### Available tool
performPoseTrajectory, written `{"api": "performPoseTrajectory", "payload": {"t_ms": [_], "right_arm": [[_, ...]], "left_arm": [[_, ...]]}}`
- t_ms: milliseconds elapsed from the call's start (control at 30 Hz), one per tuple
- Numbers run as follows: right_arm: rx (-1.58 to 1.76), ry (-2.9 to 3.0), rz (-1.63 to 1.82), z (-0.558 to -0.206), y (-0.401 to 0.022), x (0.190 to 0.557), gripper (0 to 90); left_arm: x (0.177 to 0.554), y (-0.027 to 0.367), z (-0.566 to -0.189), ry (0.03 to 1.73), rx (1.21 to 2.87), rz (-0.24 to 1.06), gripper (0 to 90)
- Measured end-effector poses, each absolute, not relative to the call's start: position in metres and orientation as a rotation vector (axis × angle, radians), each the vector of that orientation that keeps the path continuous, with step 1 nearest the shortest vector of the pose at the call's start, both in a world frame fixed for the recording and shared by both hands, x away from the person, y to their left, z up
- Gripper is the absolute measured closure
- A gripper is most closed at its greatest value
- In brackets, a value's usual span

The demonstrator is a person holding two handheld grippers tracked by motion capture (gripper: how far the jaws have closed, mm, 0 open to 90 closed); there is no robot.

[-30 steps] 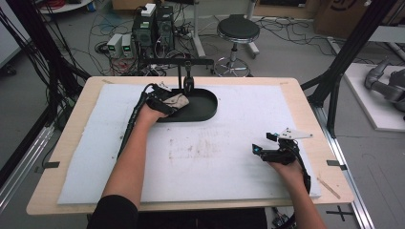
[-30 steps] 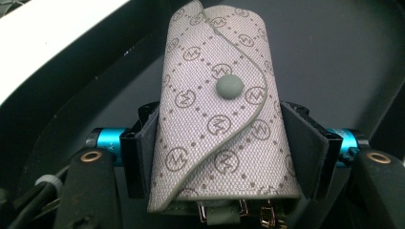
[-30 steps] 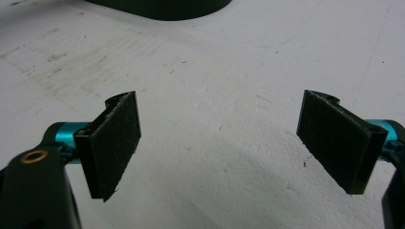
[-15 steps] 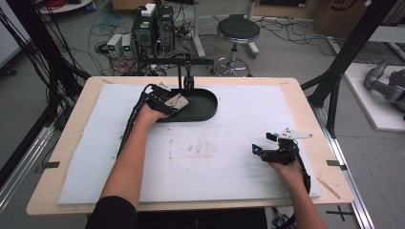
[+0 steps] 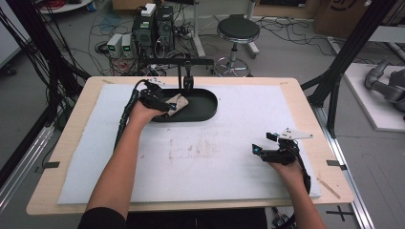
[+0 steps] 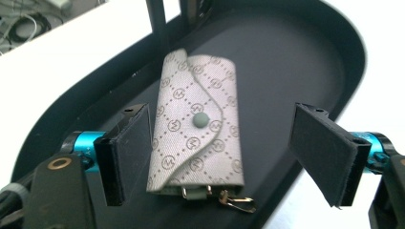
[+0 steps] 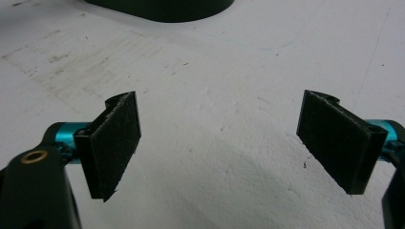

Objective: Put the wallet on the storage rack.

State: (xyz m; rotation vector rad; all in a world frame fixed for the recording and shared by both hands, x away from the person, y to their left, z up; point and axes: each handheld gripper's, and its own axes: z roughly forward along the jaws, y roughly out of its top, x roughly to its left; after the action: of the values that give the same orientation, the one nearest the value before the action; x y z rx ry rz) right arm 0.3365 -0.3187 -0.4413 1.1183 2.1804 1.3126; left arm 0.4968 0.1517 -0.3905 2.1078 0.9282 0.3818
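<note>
Placement nearly complete: the key pouch (image 6: 195,128) lay released in the black oval tray (image 6: 305,52) at upper centre, between the left gripper (image 6: 222,152)'s just-opened, wide jaws, while the right gripper (image 7: 219,143) gaped empty at lower right.

We worked in a robotics lab: black frame posts (image 5: 45,71) flanked the table (image 5: 305,95), cables (image 5: 286,28) sprawled over the grey floor, electronics boxes (image 5: 153,26) sat behind, beside a stool (image 5: 238,29) and a grey robot arm (image 5: 387,86).
</note>
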Motion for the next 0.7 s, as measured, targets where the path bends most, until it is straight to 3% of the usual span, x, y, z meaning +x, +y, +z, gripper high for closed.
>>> {"api": "performPoseTrajectory", "payload": {"t_ms": [700], "right_arm": [[1.119,2.174,1.312,-0.441,-0.318,0.337,15.3]], "left_arm": [[0.423,0.177,-0.383,0.846,2.024,0.406,21.0]]}}
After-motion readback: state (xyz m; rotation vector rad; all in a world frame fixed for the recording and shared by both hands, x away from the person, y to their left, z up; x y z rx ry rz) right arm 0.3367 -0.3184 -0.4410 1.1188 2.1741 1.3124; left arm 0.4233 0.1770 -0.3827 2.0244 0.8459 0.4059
